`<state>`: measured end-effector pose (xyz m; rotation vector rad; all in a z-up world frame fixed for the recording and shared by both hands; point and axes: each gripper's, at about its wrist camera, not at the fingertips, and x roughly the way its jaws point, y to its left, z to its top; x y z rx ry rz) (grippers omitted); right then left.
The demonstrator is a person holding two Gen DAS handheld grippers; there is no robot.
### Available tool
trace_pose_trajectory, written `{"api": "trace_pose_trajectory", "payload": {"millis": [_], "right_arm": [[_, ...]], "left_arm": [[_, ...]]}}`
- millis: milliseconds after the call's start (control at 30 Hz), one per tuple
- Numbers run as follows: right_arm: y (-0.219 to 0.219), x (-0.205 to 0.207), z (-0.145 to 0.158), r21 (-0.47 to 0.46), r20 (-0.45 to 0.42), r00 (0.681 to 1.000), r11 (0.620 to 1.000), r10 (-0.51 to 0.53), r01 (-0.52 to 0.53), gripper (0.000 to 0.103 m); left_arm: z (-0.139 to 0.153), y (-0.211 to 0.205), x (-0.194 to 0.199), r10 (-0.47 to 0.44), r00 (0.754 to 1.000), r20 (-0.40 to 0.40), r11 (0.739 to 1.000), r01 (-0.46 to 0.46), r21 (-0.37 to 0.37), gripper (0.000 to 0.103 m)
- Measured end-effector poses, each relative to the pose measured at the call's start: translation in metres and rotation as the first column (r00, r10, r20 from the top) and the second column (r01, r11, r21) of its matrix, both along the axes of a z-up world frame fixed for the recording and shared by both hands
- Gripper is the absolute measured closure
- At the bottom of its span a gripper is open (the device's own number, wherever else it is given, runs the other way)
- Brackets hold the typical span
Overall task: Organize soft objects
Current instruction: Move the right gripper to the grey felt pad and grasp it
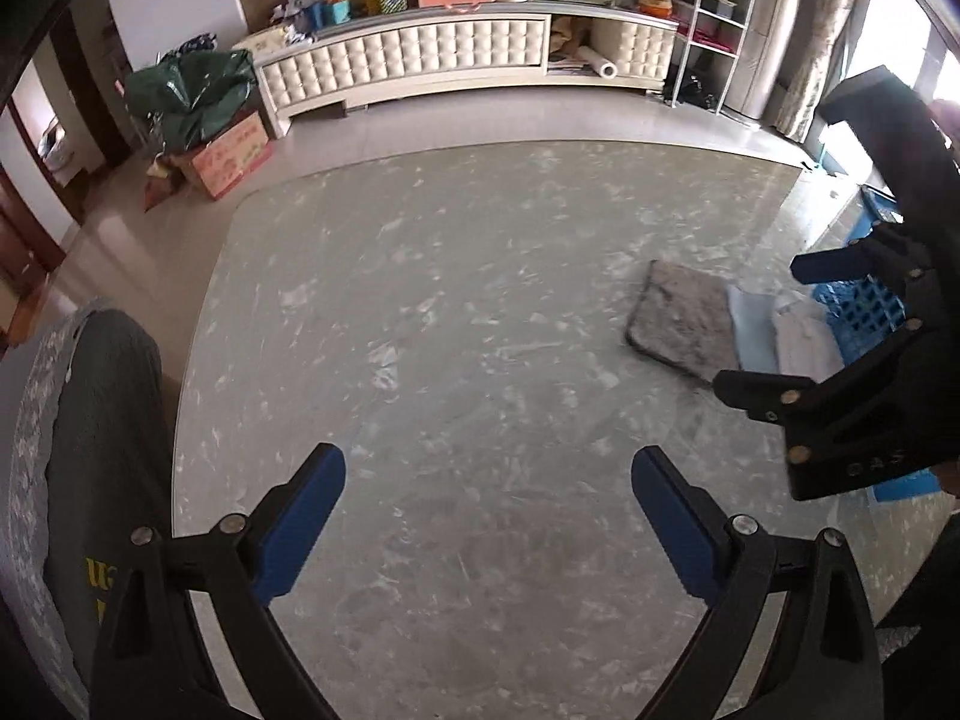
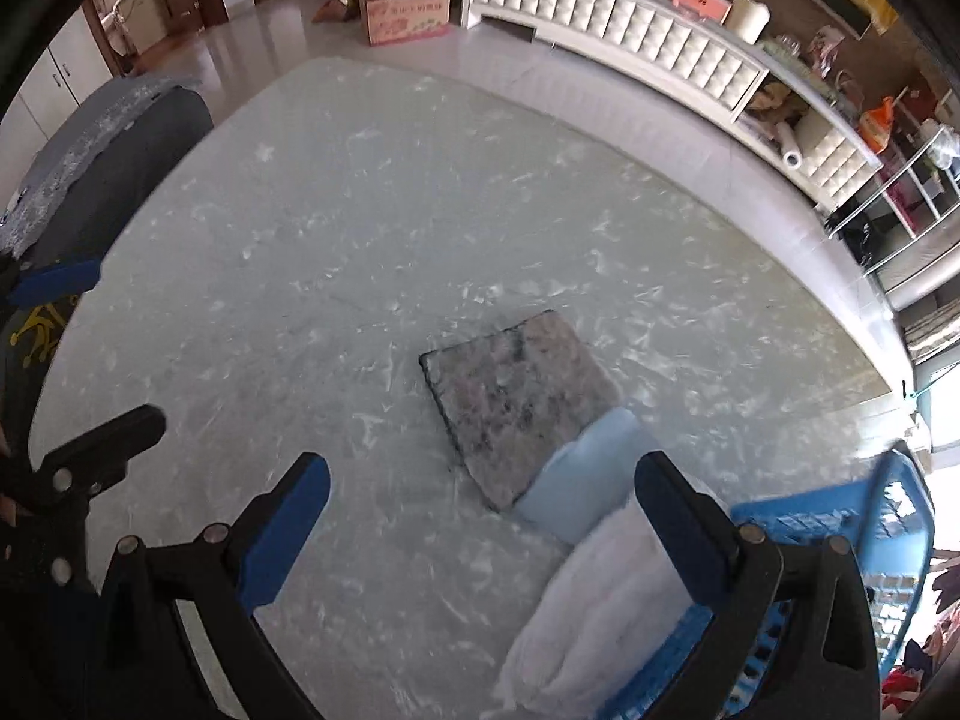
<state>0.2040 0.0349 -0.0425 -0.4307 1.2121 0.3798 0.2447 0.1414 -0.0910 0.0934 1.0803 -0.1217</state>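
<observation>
Left wrist view first: I'm holding my left gripper point(image 1: 489, 516) over the marbled grey table point(image 1: 456, 300), its blue-padded fingers point(image 1: 300, 528) spread wide and gripping nothing. Off to the right side my right gripper point(image 1: 774, 324) is showing, black fingers parted, empty, poised over the pile of soft things. A mottled grey cloth point(image 1: 678, 324) is lying flat near the table's right edge, a light blue cloth point(image 1: 753, 324) overlapping its right side, and a white cloth point(image 1: 801, 339) lying on that one. A blue basket point(image 1: 864, 300) is peeking out behind the right gripper's fingers. A dark chair back point(image 1: 102, 450) is sitting at the table's left edge, and a cream tufted cabinet point(image 1: 420, 60) is running along the far wall.

Now the right wrist view: my right gripper point(image 2: 480, 528) is hanging open too, nothing between its fingers point(image 2: 282, 534). The grey cloth point(image 2: 516, 402) is lying just ahead, the light blue cloth point(image 2: 582, 492) tucked against its near right corner, the white cloth point(image 2: 600, 618) draping from there onto the blue basket point(image 2: 894, 534) at the table point(image 2: 360, 240) edge. My left gripper point(image 2: 102, 354) is poking in from the left, apart from the cloths.
</observation>
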Motion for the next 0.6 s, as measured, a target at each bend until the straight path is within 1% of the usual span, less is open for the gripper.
{"api": "trace_pose_trajectory", "payload": {"millis": [200,267,333,367,433,500,567,600], "right_arm": [[0.012,0.026,-0.027,-0.029,-0.038,0.999,0.999,0.013,-0.014,0.001],[0.014,0.033,-0.035,-0.036,-0.050,0.999,0.999,0.012,-0.014,0.007],[0.014,0.039,-0.042,-0.041,-0.066,0.998,0.999,0.012,-0.014,0.009],[0.012,0.042,-0.047,-0.042,-0.077,0.997,0.999,0.008,-0.011,0.013],[0.010,0.048,-0.054,-0.046,-0.096,0.995,0.999,0.001,-0.005,0.020],[0.008,0.053,-0.061,-0.046,-0.108,0.994,0.999,-0.003,-0.002,0.021],[0.006,0.057,-0.068,-0.045,-0.122,0.993,0.999,-0.010,0.005,0.028],[0.003,0.059,-0.067,-0.034,-0.131,0.991,0.999,-0.014,0.009,0.027]], "left_arm": [[-0.012,0.013,0.013,0.034,0.999,-0.021,0.999,-0.034,-0.016,0.007],[-0.021,0.019,0.021,0.050,0.998,-0.042,0.998,-0.051,-0.030,0.007],[-0.028,0.024,0.027,0.077,0.995,-0.065,0.996,-0.080,-0.038,0.007],[-0.031,0.028,0.030,0.093,0.993,-0.069,0.994,-0.096,-0.045,0.007],[-0.034,0.031,0.033,0.112,0.991,-0.073,0.992,-0.116,-0.056,0.007],[-0.034,0.033,0.036,0.123,0.990,-0.067,0.990,-0.127,-0.067,0.007],[-0.034,0.032,0.039,0.127,0.990,-0.062,0.989,-0.131,-0.065,0.007],[-0.033,0.032,0.040,0.128,0.990,-0.058,0.989,-0.132,-0.067,0.007]]}}
